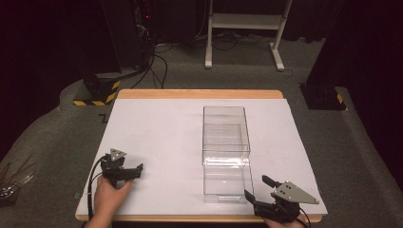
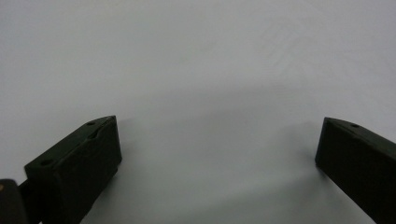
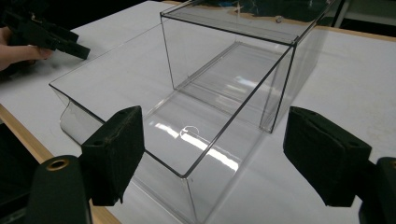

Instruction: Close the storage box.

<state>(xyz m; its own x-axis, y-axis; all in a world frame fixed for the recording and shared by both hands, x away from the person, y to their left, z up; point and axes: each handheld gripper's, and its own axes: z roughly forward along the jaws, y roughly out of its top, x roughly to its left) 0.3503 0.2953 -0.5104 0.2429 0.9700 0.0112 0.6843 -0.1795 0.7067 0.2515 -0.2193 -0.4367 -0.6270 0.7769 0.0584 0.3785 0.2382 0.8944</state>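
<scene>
A clear plastic drawer box stands on the white table (image 1: 157,128), right of centre. Its outer sleeve (image 1: 225,128) (image 3: 233,51) is at the back. The clear drawer (image 1: 228,183) (image 3: 154,126) is pulled out toward the front edge and holds nothing. My right gripper (image 1: 257,186) (image 3: 212,126) is open, just off the drawer's front right corner, with its jaws aimed at that corner and touching nothing. My left gripper (image 1: 135,172) (image 2: 217,135) is open low over bare table at the front left. It also appears at the far left as the left gripper (image 3: 51,37).
The table's wooden rim (image 1: 199,93) runs along the back and front. Behind the table on the grey carpet are a white desk frame (image 1: 242,28), loose cables (image 1: 159,66), a black stand with a hazard-striped base (image 1: 97,92) and a black post (image 1: 323,90).
</scene>
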